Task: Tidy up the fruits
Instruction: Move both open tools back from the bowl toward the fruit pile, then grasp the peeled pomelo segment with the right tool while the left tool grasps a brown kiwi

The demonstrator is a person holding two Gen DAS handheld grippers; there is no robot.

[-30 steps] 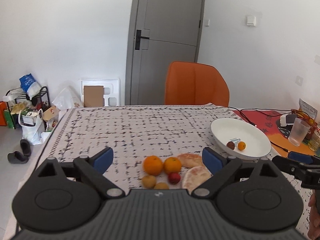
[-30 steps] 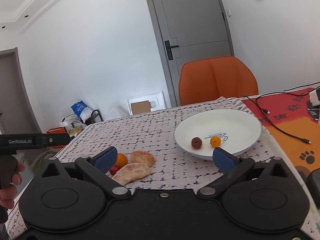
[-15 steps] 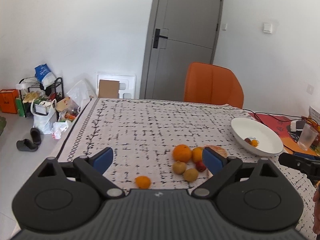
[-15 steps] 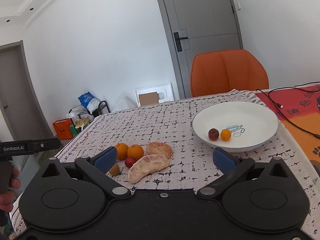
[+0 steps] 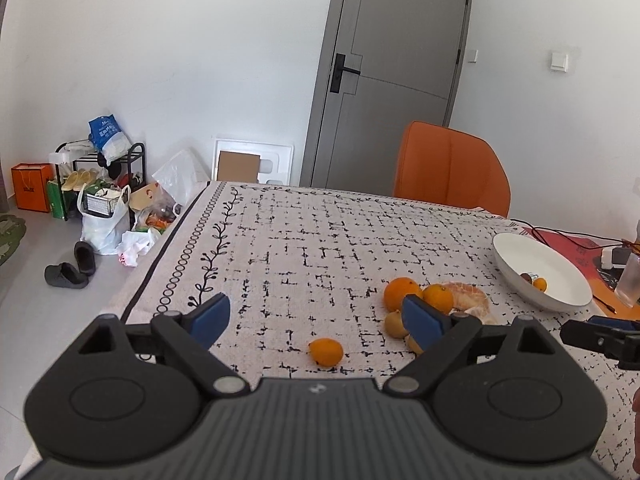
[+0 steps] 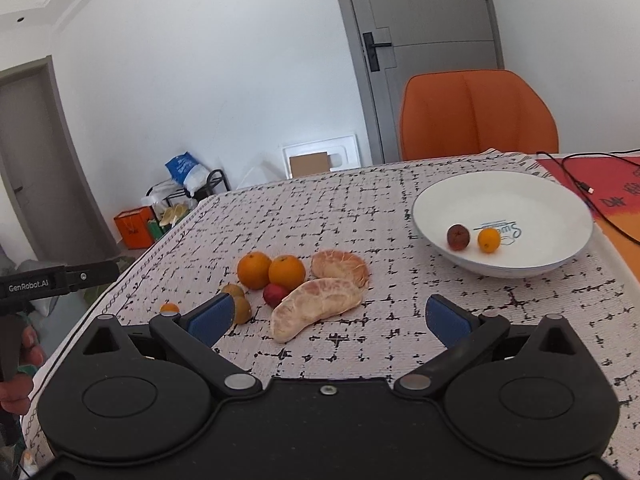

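Between the spread blue pads of the left gripper (image 5: 318, 318), just ahead of it on the patterned tablecloth (image 5: 304, 248), lies a small orange fruit (image 5: 326, 352) on its own — nothing is pinched, and the jaws have just eased in a little while standing wide. Past its right pad the main cluster sits partly hidden: two yellow-brown small fruits (image 5: 395, 323), then two oranges (image 5: 402, 293) side by side and touching, with peeled pomelo segments (image 5: 468, 298) behind them to the right. Further right and beyond is the white bowl (image 5: 516, 256), holding a dark red fruit and a tiny orange one. The tip of the other gripper shows at the far right edge of this view.

In front of the right gripper (image 6: 326, 318), whose pads are likewise spread wide with nothing between them, a large curved pomelo segment (image 6: 316, 306) lies closest, almost centred ahead of the jaws. A red fruit (image 6: 274, 294) touches its left end — a second pomelo piece (image 6: 340, 266) lies just behind. Beyond the red fruit the two oranges appear again, and beside the left pad the yellow-brown pair. The lone small orange fruit is far left, near the cloth's edge. Ahead and to the right stands the bowl, its dark red fruit (image 6: 458, 237) and tiny orange fruit (image 6: 489, 239) just apart. At the table's far side stands an orange chair (image 6: 478, 114).
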